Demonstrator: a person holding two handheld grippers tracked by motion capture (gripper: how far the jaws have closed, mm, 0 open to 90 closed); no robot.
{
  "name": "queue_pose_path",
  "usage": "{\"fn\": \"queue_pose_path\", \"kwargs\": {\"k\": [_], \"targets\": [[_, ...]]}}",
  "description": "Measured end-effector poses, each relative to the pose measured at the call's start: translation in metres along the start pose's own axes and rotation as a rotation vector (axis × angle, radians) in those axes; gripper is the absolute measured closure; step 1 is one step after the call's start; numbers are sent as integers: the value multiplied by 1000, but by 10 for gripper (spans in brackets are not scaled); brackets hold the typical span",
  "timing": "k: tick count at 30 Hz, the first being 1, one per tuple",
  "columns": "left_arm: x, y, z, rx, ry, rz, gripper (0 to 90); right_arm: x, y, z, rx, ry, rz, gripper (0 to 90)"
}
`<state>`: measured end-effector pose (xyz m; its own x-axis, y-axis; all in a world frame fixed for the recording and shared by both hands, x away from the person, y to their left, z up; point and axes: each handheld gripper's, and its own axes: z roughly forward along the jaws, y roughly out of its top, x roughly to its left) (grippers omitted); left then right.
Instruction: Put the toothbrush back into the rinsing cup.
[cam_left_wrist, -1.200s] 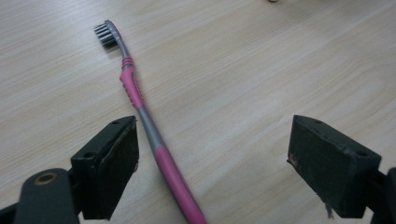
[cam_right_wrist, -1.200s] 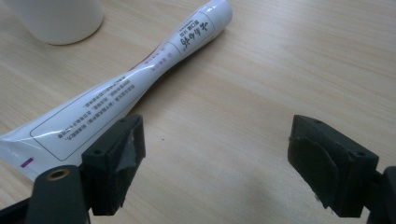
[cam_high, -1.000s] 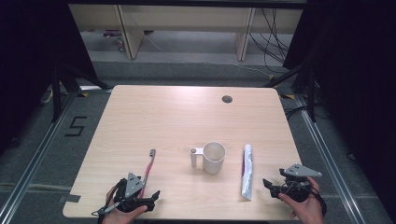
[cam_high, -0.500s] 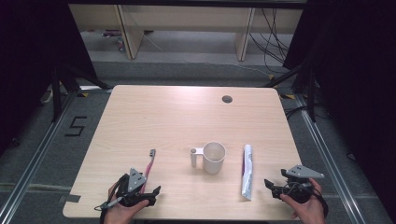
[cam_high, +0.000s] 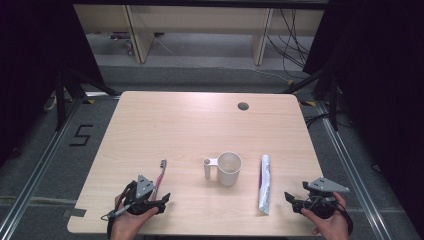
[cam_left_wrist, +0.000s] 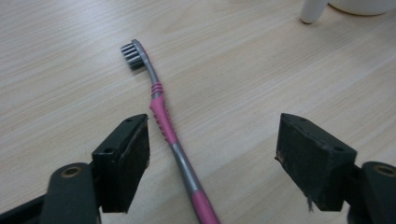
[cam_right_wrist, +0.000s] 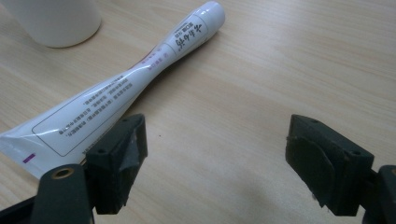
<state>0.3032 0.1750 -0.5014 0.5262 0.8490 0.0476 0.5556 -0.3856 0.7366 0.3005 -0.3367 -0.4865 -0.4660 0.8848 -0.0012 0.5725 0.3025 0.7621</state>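
1. Table (cam_high: 175, 125): light wood top with rounded corners and 1 dark round hole (cam_high: 243, 106) far beyond both tools, nearer the right gripper's side. It bears every item listed below.
2. Toothpaste tube (cam_high: 264, 183): white, lying flat, cap end pointing away from the person. It sits just inward of the right gripper, between that tool and the mug. In the right gripper view (cam_right_wrist: 121, 93) its flat crimped end lies beside the left-hand jaw and outside the gap.
3. Mug (cam_high: 229, 168): white, upright, its handle turned toward the left gripper's side. It stands ahead of both tools, roughly between them and nearer the tube.
4. Left gripper (cam_high: 162, 200): held in a hand (cam_high: 125, 225) at the near table edge. The jaws are spread wide and have just been closing a little. In the left gripper view (cam_left_wrist: 212, 154) the toothbrush handle passes between them, close by the left-hand pad, and neither pad presses on it.
5. Right gripper (cam_high: 291, 198): held in the other hand (cam_high: 327, 222) at the near edge, jaws spread with bare wood between them (cam_right_wrist: 215, 158).
6. Toothbrush (cam_left_wrist: 161, 119): pink and grey, lying flat, its bristle head pointing away ahead of the left gripper, tail end running back between the jaws (cam_high: 161, 172).
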Motion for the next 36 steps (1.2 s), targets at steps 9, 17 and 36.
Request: {"fn": "queue_pose_path", "kwargs": {"k": [9, 17, 36], "targets": [[6, 15, 13, 45, -27, 2, 349, -3, -1, -2, 4, -4, 20, 221], [15, 26, 20, 98, -29, 1, 413, -3, -3, -2, 7, 3, 21, 222], [33, 52, 34, 358, -47, 129, 655, -2, -4, -3, 19, 16, 27, 227]]}}
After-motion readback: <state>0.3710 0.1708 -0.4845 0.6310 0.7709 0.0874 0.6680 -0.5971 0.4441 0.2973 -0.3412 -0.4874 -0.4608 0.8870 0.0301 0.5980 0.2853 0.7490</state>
